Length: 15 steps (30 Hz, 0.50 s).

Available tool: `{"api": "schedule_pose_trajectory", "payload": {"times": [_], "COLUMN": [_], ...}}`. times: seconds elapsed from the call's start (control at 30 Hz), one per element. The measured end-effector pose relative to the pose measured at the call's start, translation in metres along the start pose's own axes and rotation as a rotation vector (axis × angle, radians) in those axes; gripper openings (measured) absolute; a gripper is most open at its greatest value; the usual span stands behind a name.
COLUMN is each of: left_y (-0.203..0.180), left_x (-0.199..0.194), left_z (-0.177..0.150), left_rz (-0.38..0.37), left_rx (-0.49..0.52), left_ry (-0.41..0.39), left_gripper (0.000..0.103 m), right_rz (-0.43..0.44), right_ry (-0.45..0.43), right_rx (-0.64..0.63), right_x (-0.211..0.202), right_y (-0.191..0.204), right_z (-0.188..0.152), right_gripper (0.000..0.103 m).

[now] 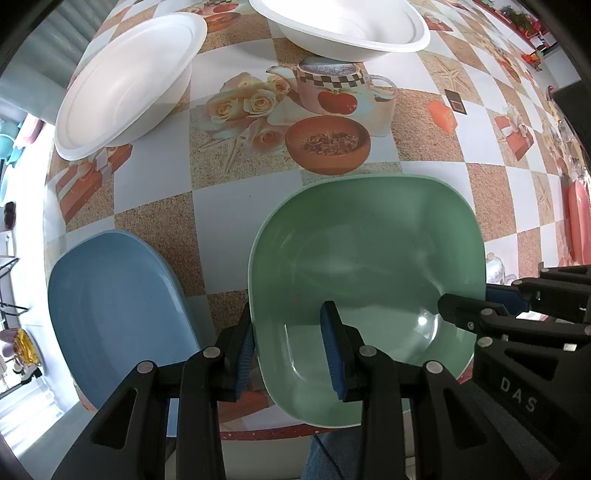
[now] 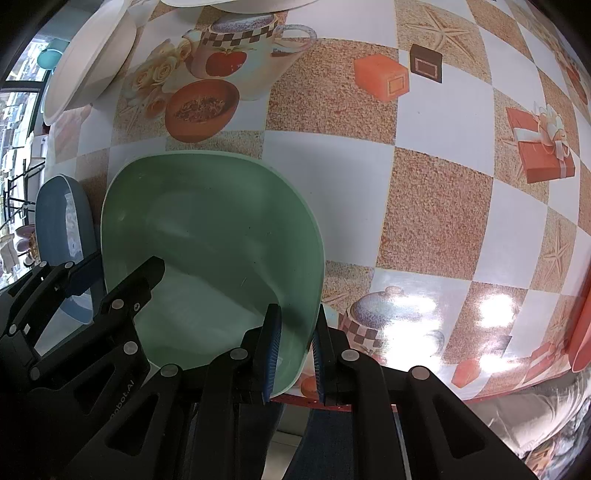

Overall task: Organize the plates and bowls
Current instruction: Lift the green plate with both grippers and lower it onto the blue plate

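Your left gripper (image 1: 290, 341) points straight down at the table's near edge, its jaws narrowed onto the left rim of the green bowl (image 1: 369, 266): one blue pad sits outside the wall, the other inside the basin, so the rim is pinched between them. Your right gripper (image 2: 295, 352) tilts steeply downward and is clamped tight on the same bowl's right rim, one pad inside, one outside. Each gripper shows in the other's camera, reaching in from the opposite side of the bowl, so you have it held at both sides.

The green bowl sits at the front edge of the table with the patterned tablecloth (image 1: 236, 206), partly overhanging the edge toward you. Whether it rests on the cloth or is raised off it cannot be told. Just to its left lies the blue bowl (image 1: 114, 314), close beside but apart. Farther back stand two white bowls, one at the far left (image 1: 125, 85) tilted, the other at the far centre (image 1: 343, 26)
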<state>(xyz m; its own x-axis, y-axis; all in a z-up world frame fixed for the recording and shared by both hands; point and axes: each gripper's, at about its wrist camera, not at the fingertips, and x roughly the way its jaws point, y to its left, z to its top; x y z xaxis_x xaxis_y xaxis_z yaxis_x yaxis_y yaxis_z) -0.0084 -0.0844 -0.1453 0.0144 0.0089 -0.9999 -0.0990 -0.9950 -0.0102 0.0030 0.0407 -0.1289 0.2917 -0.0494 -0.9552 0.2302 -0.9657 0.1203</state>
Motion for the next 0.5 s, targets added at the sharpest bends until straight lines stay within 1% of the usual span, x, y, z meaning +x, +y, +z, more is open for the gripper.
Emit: {"api": "schedule_pose_trajectory", "payload": {"times": [0.1,0.27,0.4,0.5], "left_y": [0.0,-0.003,-0.005,0.004], "left_x": [-0.001,-0.002,-0.009,-0.021], "left_z": [0.0,0.001,0.004,0.008], "left_rz": [-0.001,-0.011,0.006,0.005], "left_rx": [0.001,0.012,0.026,-0.004], "left_ry": [0.002,0.019,-0.001,-0.024], "left_gripper": [0.036,0.036,0.036,0.036], "right_rz": [0.016,0.012,0.013,0.013], "right_ry": [0.005,0.015,-0.017,-0.038], "right_rx": [0.025,0.046,0.035,0.01], "right_x": [0.0,-0.002,-0.021,-0.037], "right_y": [-0.005,-0.011,-0.007,0.003], "right_z": [-0.003,-0.004,0.001,0.005], "right_gripper": [0.016,0.016,0.016,0.016]}}
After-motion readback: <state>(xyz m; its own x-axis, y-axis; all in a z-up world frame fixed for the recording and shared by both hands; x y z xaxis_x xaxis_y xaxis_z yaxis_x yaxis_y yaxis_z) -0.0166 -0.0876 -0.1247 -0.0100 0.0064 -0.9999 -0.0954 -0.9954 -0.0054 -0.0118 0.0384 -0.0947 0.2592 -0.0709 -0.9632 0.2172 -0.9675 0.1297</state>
